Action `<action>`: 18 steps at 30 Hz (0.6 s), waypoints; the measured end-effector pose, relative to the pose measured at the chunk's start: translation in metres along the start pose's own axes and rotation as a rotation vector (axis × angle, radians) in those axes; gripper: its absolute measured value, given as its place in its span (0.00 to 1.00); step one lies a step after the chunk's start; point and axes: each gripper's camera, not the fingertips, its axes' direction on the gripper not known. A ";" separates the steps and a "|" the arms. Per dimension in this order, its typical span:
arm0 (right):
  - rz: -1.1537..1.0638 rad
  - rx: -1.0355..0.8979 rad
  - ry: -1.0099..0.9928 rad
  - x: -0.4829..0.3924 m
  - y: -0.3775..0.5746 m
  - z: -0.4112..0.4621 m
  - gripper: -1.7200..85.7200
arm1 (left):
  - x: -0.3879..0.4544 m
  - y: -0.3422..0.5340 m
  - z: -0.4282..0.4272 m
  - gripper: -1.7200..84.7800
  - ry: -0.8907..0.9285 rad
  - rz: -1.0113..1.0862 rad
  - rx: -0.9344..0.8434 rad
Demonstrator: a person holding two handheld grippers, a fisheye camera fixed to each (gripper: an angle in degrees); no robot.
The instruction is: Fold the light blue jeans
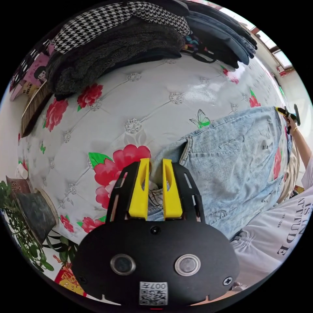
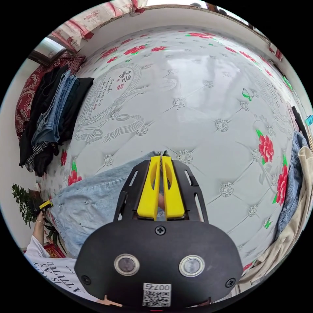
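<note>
I am working over a glossy white quilted bed cover [image 1: 156,97] printed with red flowers and green butterflies, stretched across a wide bed in a home. Dark folded clothes [image 1: 130,39], one piece in black-and-white houndstooth, are sitting stacked at the far side, and a potted green plant [image 1: 22,225] is standing off the edge.

The light blue denim jeans [image 1: 234,163] are lying spread flat on the cover in front of me, stretched out between my two hands. My left gripper [image 1: 156,187], black with yellow jaws, is biting one end of the jeans: the jaws are standing a little apart with a bunch of pale denim caught between them. My right gripper [image 2: 160,186] is at the opposite end, its yellow jaws drawn almost together, and a thin edge of the jeans [image 2: 94,195] seems to be pinched in the slit, though the cloth there is mostly hidden by the jaws themselves. Each view is catching the other gripper small at the far end of the denim.

I am judging the task as barely begun. The jeans look laid out lengthwise and smoothed, but I am seeing no cross fold yet. What is left is bringing one end over to the other, then halving again into a neat stack.
</note>
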 end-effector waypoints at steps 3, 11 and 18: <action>-0.060 0.071 -0.004 -0.006 0.007 -0.028 0.02 | -0.001 0.002 -0.003 0.04 0.017 0.013 -0.014; -0.142 0.375 -0.294 0.016 0.088 -0.189 0.02 | -0.017 0.091 -0.126 0.02 0.137 0.061 0.313; -0.150 0.468 -0.291 0.067 0.254 -0.265 0.02 | -0.026 0.229 -0.179 0.02 0.240 0.071 0.523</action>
